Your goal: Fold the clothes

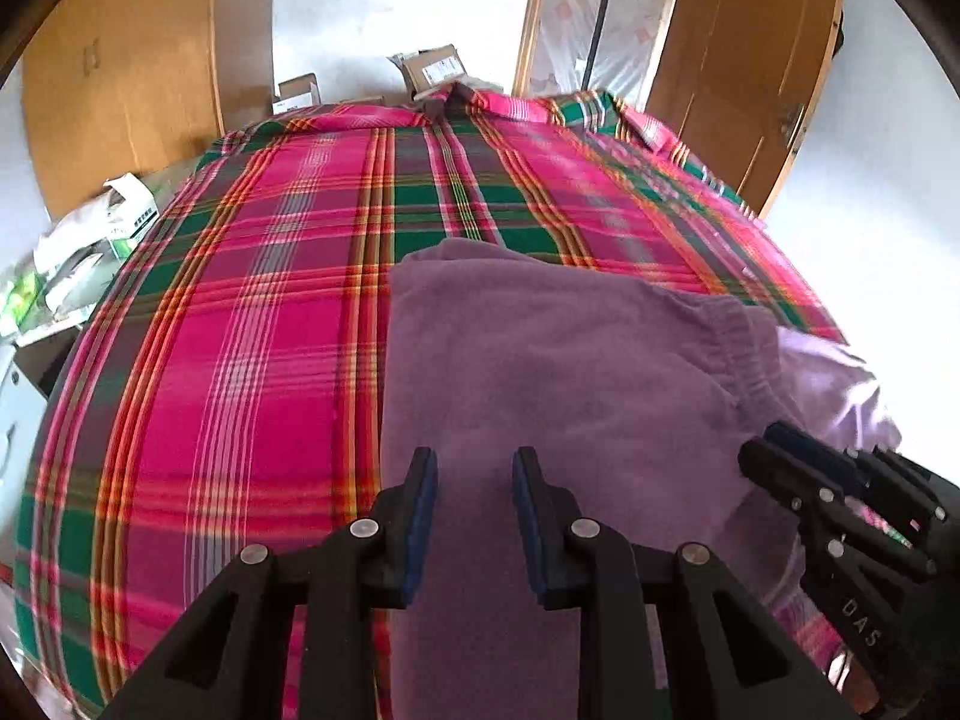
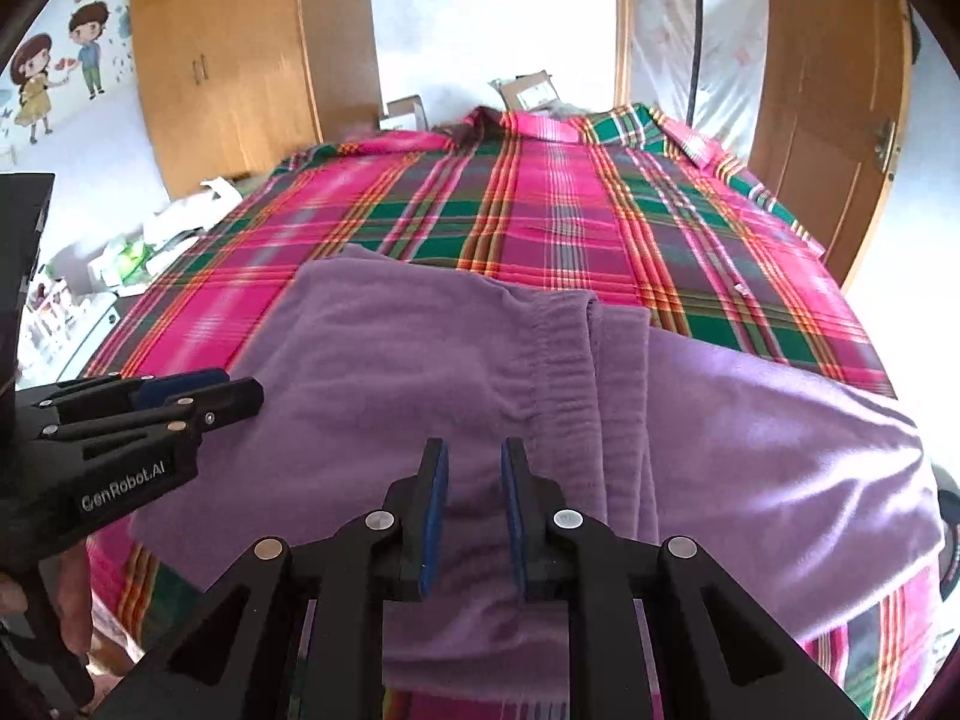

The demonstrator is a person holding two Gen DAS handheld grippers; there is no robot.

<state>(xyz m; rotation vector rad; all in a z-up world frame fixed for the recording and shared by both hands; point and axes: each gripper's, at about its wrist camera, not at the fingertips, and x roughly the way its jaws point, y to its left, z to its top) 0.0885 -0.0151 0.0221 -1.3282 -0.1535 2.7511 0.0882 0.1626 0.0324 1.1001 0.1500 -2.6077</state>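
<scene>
A purple garment (image 1: 558, 360) (image 2: 420, 360) with an elastic waistband (image 2: 558, 348) lies partly folded on the near part of a bed covered by a pink and green plaid sheet (image 1: 252, 312) (image 2: 540, 210). A lighter purple layer (image 2: 780, 420) spreads to the right. My left gripper (image 1: 474, 468) hovers open over the garment's near left part, with nothing between its fingers. It also shows in the right wrist view as the left gripper (image 2: 240, 396) at the garment's left edge. My right gripper (image 2: 474, 456) stands open above the garment's middle, near the waistband; the left wrist view has the right gripper (image 1: 762, 450) at its right.
Cardboard boxes (image 1: 432, 69) (image 2: 528, 90) sit beyond the bed's far end. A wooden wardrobe (image 2: 228, 60) stands far left and a wooden door (image 2: 840, 90) far right. Packets and clutter (image 1: 90, 252) lie beside the bed's left edge. A hand (image 2: 72, 612) holds the left gripper's handle.
</scene>
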